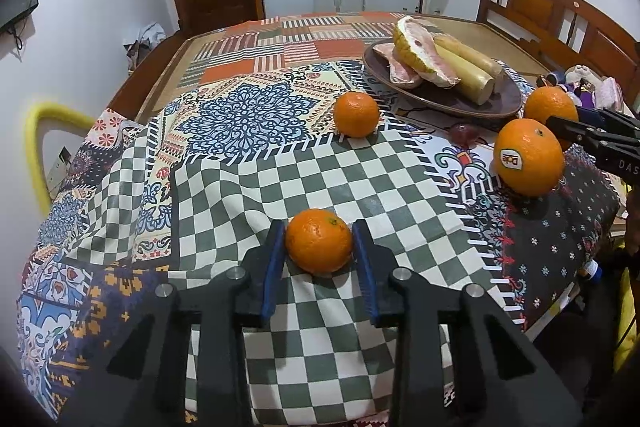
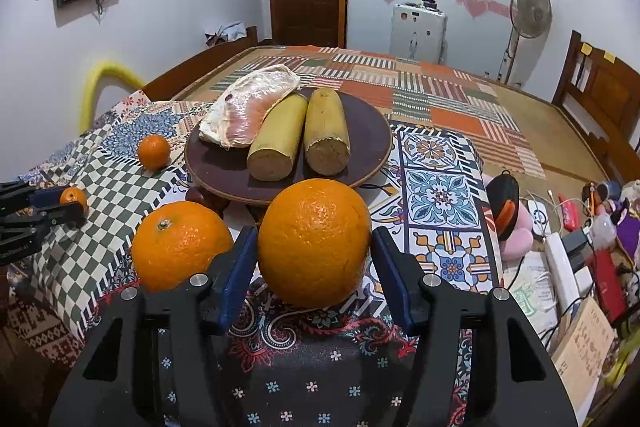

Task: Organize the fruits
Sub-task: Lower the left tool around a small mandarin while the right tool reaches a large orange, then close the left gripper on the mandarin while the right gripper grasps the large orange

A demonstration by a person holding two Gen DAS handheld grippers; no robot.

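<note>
White-walled room, brown door and a standing fan at the back; the working surface is a bed with a wooden frame, its near end covered by patchwork cloth in checks and tile prints. Left gripper is low over the green-checked patch by the near edge of the bed, jaws drawn in to a narrow gap with a small orange between them; both blue pads lie against its sides, and the fruit sits on the cloth. Right gripper is toward the near right corner, jaws moderately wide around a large orange resting on the dark flowered patch. The pad on the picture's left touches the peel; the other is at most a sliver off, and I cannot tell whether it presses. Just left of that fruit, apart from the jaws, sits a labelled orange with a sticker on its side. A second small orange lies further in, near the middle of the cloth and just left of a dark round plate. Plate carries wrapped pink pomelo pieces and two pale yellow cut cylinders, lying side by side. Small dark red fruit lies on the cloth by the plate's near rim. Clutter of cables and small items lines the bed's right edge.
</note>
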